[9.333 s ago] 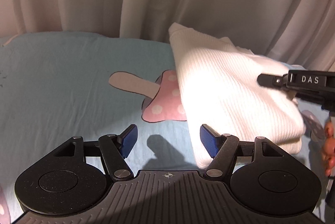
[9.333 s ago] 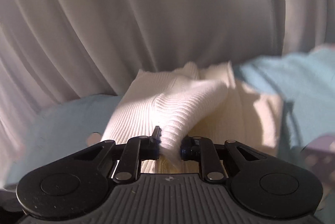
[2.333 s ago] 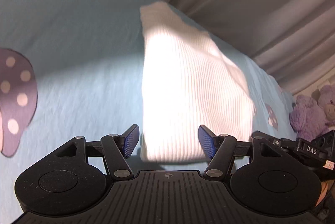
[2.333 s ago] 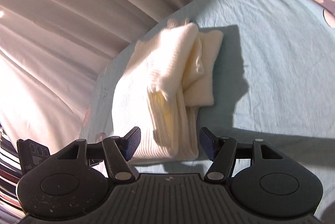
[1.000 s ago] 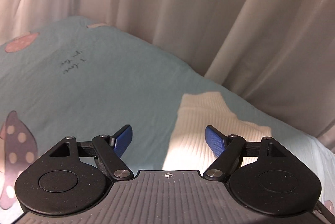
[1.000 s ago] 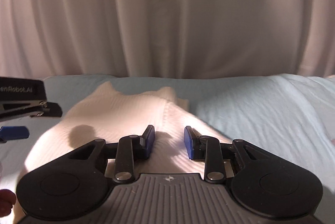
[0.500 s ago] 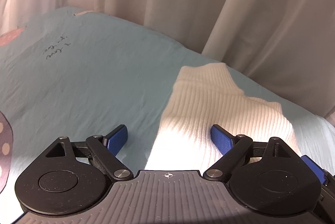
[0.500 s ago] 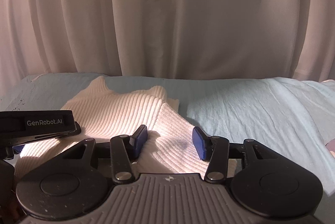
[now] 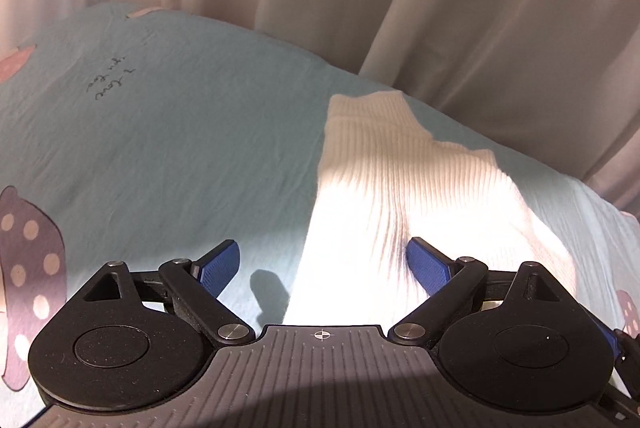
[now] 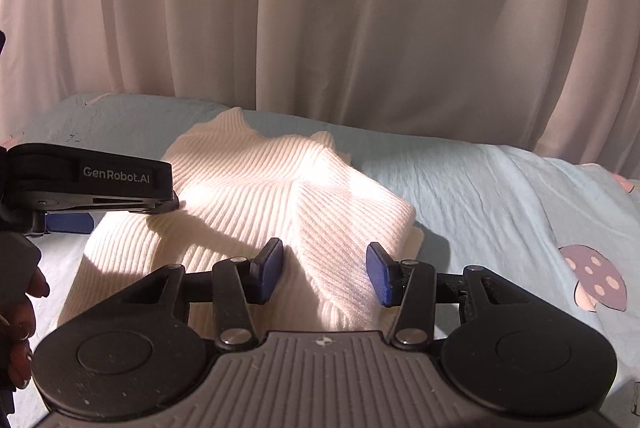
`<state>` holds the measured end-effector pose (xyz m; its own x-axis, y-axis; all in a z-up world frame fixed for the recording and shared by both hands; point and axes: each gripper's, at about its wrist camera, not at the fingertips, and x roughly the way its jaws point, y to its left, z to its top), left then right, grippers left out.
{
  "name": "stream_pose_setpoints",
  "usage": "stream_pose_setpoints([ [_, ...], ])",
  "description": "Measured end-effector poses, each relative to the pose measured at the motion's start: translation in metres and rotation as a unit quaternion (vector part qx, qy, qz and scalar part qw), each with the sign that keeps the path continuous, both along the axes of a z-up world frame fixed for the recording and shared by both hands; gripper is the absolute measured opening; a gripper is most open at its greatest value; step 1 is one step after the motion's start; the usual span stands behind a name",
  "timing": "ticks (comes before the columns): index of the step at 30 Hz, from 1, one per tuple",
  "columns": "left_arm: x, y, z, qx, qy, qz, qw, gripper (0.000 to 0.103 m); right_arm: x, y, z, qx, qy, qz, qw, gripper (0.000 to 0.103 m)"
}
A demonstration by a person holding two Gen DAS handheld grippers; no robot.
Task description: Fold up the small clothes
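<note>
In the left wrist view, the left gripper [image 9: 322, 262] hangs over the bed [image 9: 168, 132], which is covered with a light blue sheet printed with mushrooms. Its jaws are far apart and are opening at this moment. The left edge of the folded cream ribbed sweater [image 9: 404, 196] lies between the blue pads [image 9: 426, 268], but they do not press on it — one pad is over the bare sheet, the other is over the knit. The sweater lies near the far edge of the bed, close to the pale curtain [image 9: 400, 0] behind it. Strong light falls on its near part.

In the right wrist view, the right gripper [image 10: 324, 272] is above the near right part of the same sweater [image 10: 280, 188]. Its jaws stand about half apart, with a raised fold of the knit between them; the pads [image 10: 378, 278] are beside the fold and I do not see them clamp it. The left gripper [image 10: 100, 188] comes in from the left edge of the picture and reaches over the sweater's left side. A hand [image 10: 20, 312] is partly seen at the lower left. The curtain [image 10: 320, 20] fills the background — the sheet [image 10: 500, 196] runs on to the right.
</note>
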<state>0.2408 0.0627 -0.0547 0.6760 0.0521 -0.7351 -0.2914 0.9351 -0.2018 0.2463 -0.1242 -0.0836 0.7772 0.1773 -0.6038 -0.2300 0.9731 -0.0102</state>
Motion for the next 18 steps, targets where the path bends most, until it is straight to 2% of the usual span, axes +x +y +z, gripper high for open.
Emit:
stream_pose_setpoints([
  [4,-0.013,0.006,0.012,-0.02,0.016,-0.028,0.9993,0.092,-0.016,-0.002,0.011,0.012,0.024,-0.006,1.0,0.045],
  [6,-0.026,0.006,0.013,-0.019,0.015,-0.044,0.9987,0.092,-0.031,-0.001,0.005,-0.009,0.03,0.002,0.999,0.045],
  [8,-0.032,0.001,0.005,-0.003,0.024,-0.06,0.9979,0.094,-0.033,0.001,-0.01,-0.034,0.058,-0.002,0.998,0.045],
  [10,-0.035,0.0,-0.002,-0.005,0.024,-0.058,0.998,0.096,-0.03,-0.005,-0.017,-0.003,0.068,-0.008,0.998,0.044],
  [13,-0.035,0.001,-0.002,-0.01,0.035,-0.056,0.9977,0.096,-0.024,-0.008,-0.016,-0.008,0.078,0.009,0.997,0.048],
  [18,-0.048,-0.002,-0.004,0.007,0.073,-0.085,0.9937,0.096,-0.032,-0.02,-0.014,0.004,0.088,0.018,0.996,0.051],
])
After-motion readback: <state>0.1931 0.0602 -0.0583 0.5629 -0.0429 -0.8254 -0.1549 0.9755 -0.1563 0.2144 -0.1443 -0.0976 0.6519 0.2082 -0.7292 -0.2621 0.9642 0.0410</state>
